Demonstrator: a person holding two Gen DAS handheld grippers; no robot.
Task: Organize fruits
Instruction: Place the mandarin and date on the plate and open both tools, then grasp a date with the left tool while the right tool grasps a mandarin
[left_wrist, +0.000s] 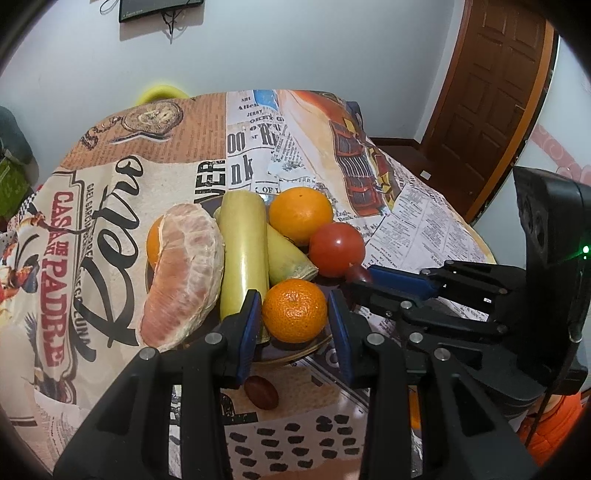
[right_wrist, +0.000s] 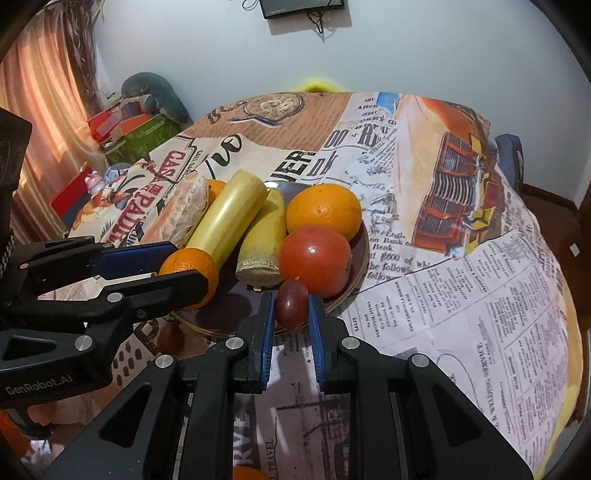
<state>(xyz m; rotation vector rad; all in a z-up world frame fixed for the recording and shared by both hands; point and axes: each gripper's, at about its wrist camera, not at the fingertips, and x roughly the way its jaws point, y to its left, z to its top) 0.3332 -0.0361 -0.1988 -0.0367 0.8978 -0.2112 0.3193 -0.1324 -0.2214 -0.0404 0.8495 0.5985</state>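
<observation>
A dark plate (left_wrist: 295, 356) holds a peeled pomelo segment (left_wrist: 184, 275), two pale green cane pieces (left_wrist: 243, 254), oranges (left_wrist: 300, 214) and a red tomato (left_wrist: 336, 249). My left gripper (left_wrist: 293, 314) is open, its blue pads either side of a mandarin (left_wrist: 294, 311) at the plate's near edge, with small gaps. My right gripper (right_wrist: 291, 308) is shut on a small dark red fruit (right_wrist: 291, 302), held over the plate rim (right_wrist: 347, 291) beside the tomato (right_wrist: 314, 256). The left gripper (right_wrist: 184, 266) shows around the mandarin (right_wrist: 192, 264) in the right wrist view.
Another dark red fruit (left_wrist: 261, 393) lies on the printed tablecloth (left_wrist: 92, 258) below the plate. Boxes and clutter (right_wrist: 125, 133) sit beyond the table's left edge. A wooden door (left_wrist: 491, 92) stands at the far right.
</observation>
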